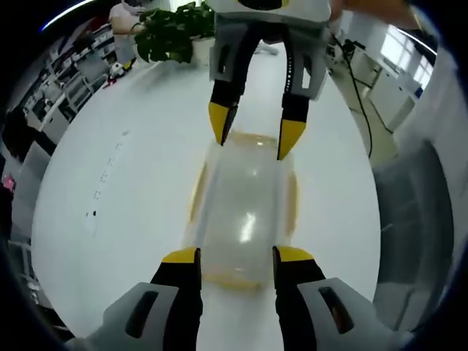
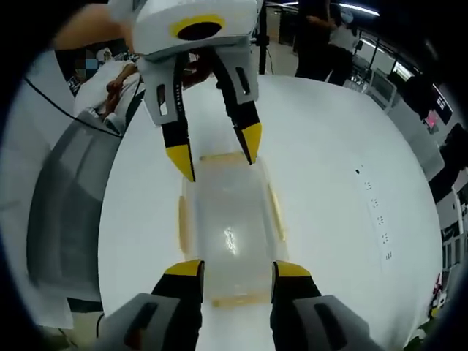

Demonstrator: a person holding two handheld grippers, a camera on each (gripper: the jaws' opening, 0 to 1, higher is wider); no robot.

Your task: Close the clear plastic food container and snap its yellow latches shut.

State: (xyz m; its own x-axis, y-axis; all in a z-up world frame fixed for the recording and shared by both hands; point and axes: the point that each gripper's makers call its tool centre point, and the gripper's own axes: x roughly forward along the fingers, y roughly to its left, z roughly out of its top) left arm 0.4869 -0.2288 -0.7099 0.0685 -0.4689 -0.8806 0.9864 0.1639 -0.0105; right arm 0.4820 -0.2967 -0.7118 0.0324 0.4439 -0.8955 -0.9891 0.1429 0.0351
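Note:
A clear plastic container (image 1: pixel 245 212) with its lid on lies lengthwise on the white table (image 1: pixel 124 219). Yellow latches run along its long sides (image 1: pixel 194 191) and both ends (image 1: pixel 235 278); I cannot tell whether they are snapped down. My left gripper (image 1: pixel 238 256) is open, its yellow-tipped jaws straddling the near end. My right gripper (image 1: pixel 256 134) reaches in from the far end, open, tips just above that end. In the right gripper view the same container (image 2: pixel 230 234) lies between my right gripper (image 2: pixel 238 269) and the left gripper (image 2: pixel 217 152), with side latches (image 2: pixel 277 212) showing.
A grey chair (image 1: pixel 417 219) stands by the table's edge, and the same grey chair (image 2: pixel 69 212) appears in the right gripper view. A green plant (image 1: pixel 172 29) sits past the table's far side. A person (image 2: pixel 322 36) stands beyond the table. A black cable (image 1: pixel 362 110) hangs nearby.

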